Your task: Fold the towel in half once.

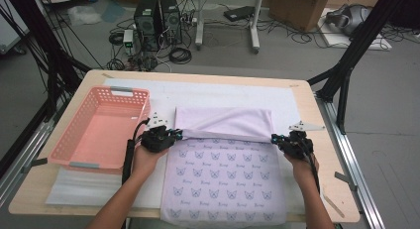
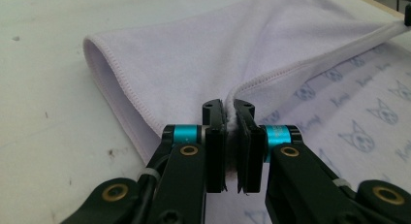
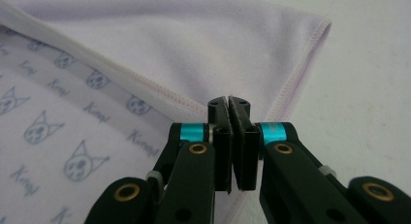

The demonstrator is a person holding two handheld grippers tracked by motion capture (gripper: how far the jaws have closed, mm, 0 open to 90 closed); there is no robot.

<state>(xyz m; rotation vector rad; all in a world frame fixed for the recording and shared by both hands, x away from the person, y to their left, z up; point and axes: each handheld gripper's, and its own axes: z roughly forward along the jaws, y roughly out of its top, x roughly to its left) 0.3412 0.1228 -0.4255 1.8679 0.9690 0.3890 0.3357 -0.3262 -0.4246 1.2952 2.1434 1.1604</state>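
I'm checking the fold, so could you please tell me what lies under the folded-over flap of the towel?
Under the flap lies the towel's cat-printed side; the covered part and the white mat beneath stay hidden.

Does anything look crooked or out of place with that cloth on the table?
Nothing stands out. The cloth lies flat with its far part folded toward the person, and the left gripper and right gripper each pinch a corner. The pink basket sits empty beside it.

A pink basket (image 1: pixel 101 127) sits on the left side of the bench (image 1: pixel 307 97), resting partly on a white mat (image 1: pixel 223 92). On the floor beyond the far edge stand two black computer towers (image 1: pixel 157 18) among cables, with a cardboard box (image 1: pixel 299 8) further right.
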